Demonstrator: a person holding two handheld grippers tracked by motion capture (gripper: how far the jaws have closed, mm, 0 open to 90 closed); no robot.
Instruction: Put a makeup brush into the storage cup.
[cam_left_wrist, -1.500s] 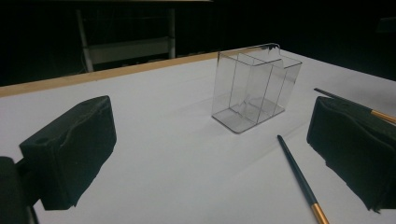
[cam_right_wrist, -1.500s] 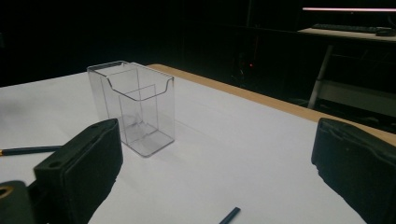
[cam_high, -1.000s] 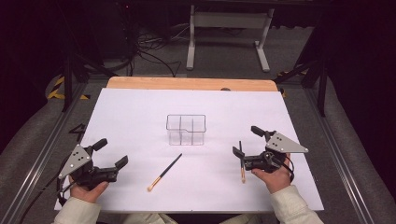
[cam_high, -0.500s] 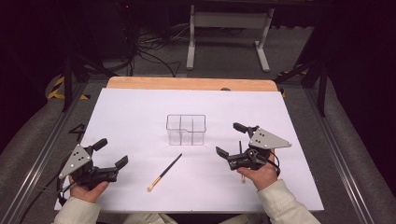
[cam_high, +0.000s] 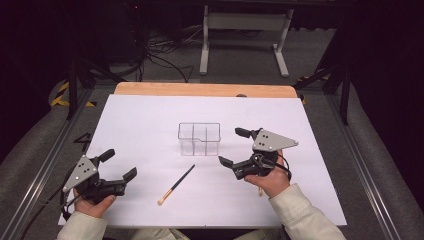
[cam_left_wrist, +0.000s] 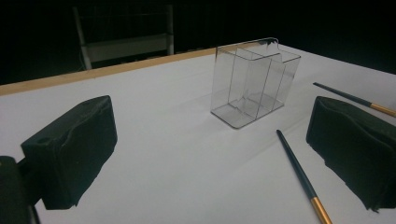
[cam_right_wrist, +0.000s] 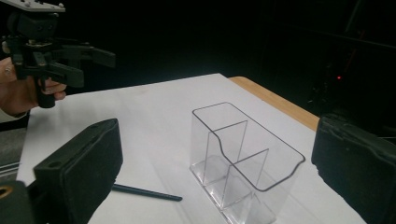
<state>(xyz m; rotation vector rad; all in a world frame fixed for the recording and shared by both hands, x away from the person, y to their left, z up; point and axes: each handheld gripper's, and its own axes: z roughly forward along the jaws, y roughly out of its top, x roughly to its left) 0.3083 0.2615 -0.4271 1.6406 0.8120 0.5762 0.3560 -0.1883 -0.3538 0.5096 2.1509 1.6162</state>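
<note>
A clear divided box (cam_high: 199, 138) stands upright at the middle of the white sheet (cam_high: 150, 115). A dark brush with a pale tip (cam_high: 176, 185) lies in front of it, nearer my left side. My left gripper (cam_high: 119, 164) rests open at the front left, empty, facing the box (cam_left_wrist: 252, 84) and the brush (cam_left_wrist: 301, 172). My right gripper (cam_high: 233, 146) hovers open just right of the box (cam_right_wrist: 243, 163), nothing between its jaws. A second brush (cam_left_wrist: 355, 99) lies on the right; in the high view my right hand covers most of it, its end (cam_high: 260, 191) poking out below.
A wooden table edge (cam_high: 205, 90) runs along the far side of the sheet. Beyond it stands a grey metal frame (cam_high: 240, 30) with cables on the dark floor. From the right gripper view the left gripper (cam_right_wrist: 56, 51) shows far off, held in a hand.
My right gripper has moved left toward the box and now sits over the second brush, which lay beside it before. The left gripper has stayed put.
</note>
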